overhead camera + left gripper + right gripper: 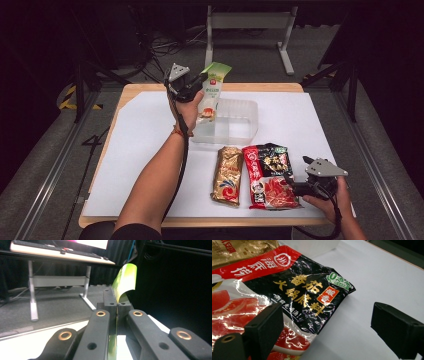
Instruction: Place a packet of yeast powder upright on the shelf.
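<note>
We see the left gripper [196, 86] raised above the far part of the tabletop [145, 150], near the far edge and a little left of its middle. Its jaws are pressed together on a green and white packet [211, 92]; in the left gripper view the thin packet [124, 280] runs up through the slit between the two closed jaws and its green top curls over beyond them. In the high view the packet hangs upright from that grip, its lower end at the near-left corner of a clear plastic tub [235, 122] that sits on the white sheet toward the far edge, about mid-width. Whether the packet's lower end touches the tub's rim we cannot tell.

The right gripper [295, 189] rests low by the near right corner of the tabletop, held in the person's right hand [327, 200]. Its jaws stand wide apart with nothing between the pads. In the right gripper view one jaw lies over the edge of a red and black pouch [287, 297] while the other is over bare white sheet, well clear of the pouch.

That pouch lies flat near the near edge, right of the middle. Just beside it on its left lies a gold packet [227, 175], also flat, the two side by side and close to touching
</note>
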Tool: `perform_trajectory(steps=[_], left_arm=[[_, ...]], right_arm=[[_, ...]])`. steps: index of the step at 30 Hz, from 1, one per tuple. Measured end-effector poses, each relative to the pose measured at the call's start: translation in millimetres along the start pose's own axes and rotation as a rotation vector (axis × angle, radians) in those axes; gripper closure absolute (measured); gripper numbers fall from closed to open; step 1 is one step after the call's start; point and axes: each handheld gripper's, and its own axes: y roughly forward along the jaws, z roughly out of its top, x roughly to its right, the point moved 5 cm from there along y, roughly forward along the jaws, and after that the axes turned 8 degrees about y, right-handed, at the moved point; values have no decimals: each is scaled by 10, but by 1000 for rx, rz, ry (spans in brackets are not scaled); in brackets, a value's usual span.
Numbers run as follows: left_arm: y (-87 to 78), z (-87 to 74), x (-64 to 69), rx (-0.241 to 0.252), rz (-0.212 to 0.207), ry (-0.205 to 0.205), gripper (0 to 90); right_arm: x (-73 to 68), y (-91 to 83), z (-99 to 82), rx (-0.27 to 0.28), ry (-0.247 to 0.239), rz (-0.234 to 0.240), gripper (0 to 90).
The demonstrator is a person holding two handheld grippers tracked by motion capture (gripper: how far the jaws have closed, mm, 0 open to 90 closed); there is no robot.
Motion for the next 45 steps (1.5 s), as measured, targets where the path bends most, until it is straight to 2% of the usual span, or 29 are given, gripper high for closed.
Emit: perform_trajectory(steps=[5, 6, 7, 8, 11, 12, 14, 17, 20, 22, 23, 24, 25, 26, 27, 28, 29, 30, 31, 32, 33, 34, 35, 37, 41, 43, 45], left_arm=[[6, -48, 4, -2, 2, 3, 900], [5, -79, 4, -11, -5, -1, 900], [2, -152, -2, -29, -29, -8, 900], [2, -152, -2, -29, -29, -8, 900], [-18, -259, -21, -66, -65, -12, 900], [-42, -273, -36, -64, -60, 3, 900], [-77, -287, -45, -68, -81, -13, 900], [-130, -303, -35, -87, -114, 15, 899], [-200, -320, -18, -117, -137, 64, 892], [-239, -351, -6, -146, -192, 97, 880], [-263, -378, 1, -158, -202, 130, 867], [-274, -397, 10, -163, -221, 145, 860], [-294, -433, 25, -187, -275, 160, 853], [-315, -459, 23, -202, -277, 179, 836], [-315, -459, 23, -202, -277, 179, 817], [-340, -530, 27, -261, -268, 225, 786], [-340, -530, 27, -261, -268, 225, 752], [-351, -611, 16, -314, -276, 290, 740], [-351, -611, 16, -314, -276, 290, 735], [-360, -642, -1, -341, -276, 307, 720], [-360, -642, -1, -341, -276, 307, 703], [-347, -653, -10, -365, -279, 315, 703], [-335, -665, -8, -383, -280, 316, 665], [-289, -701, -5, -430, -279, 344, 625], [-204, -765, -13, -476, -253, 339, 527], [-151, -810, -17, -502, -246, 315, 449], [-121, -825, -24, -507, -244, 312, 441]], right_arm=[[-4, 4, -5, -6, -4, 1, 115], [-4, 4, -5, -6, -4, 1, 115], [-6, 6, -7, -5, -7, 1, 115], [-6, 6, -7, -5, -7, 1, 115], [-11, 8, -7, -6, -8, -1, 115], [-13, 10, -7, -6, -10, 0, 115], [-17, 13, -9, -9, -11, 0, 116], [-21, 20, -15, -17, -11, 2, 115], [-24, 25, -19, -18, -15, 1, 115], [-25, 23, -18, -19, -13, 3, 116], [-28, 22, -17, -19, -15, 5, 116], [-31, 22, -17, -19, -16, 4, 116], [-33, 23, -17, -20, -16, 5, 116], [-34, 28, -18, -20, -17, 6, 116], [-36, 30, -20, -23, -18, 6, 116], [-40, 32, -22, -26, -18, 5, 116], [-40, 32, -22, -26, -18, 5, 116], [-48, 38, -24, -30, -22, 11, 116], [-53, 42, -26, -33, -25, 12, 115], [-57, 49, -27, -34, -29, 12, 116], [-57, 49, -27, -34, -29, 12, 116], [-62, 53, -29, -37, -30, 14, 116], [-70, 59, -34, -45, -32, 17, 116], [-78, 68, -36, -47, -36, 16, 116], [-76, 61, -39, -48, -40, 20, 116], [-69, 62, -44, -49, -34, 20, 117], [-67, 61, -44, -49, -33, 20, 117]])
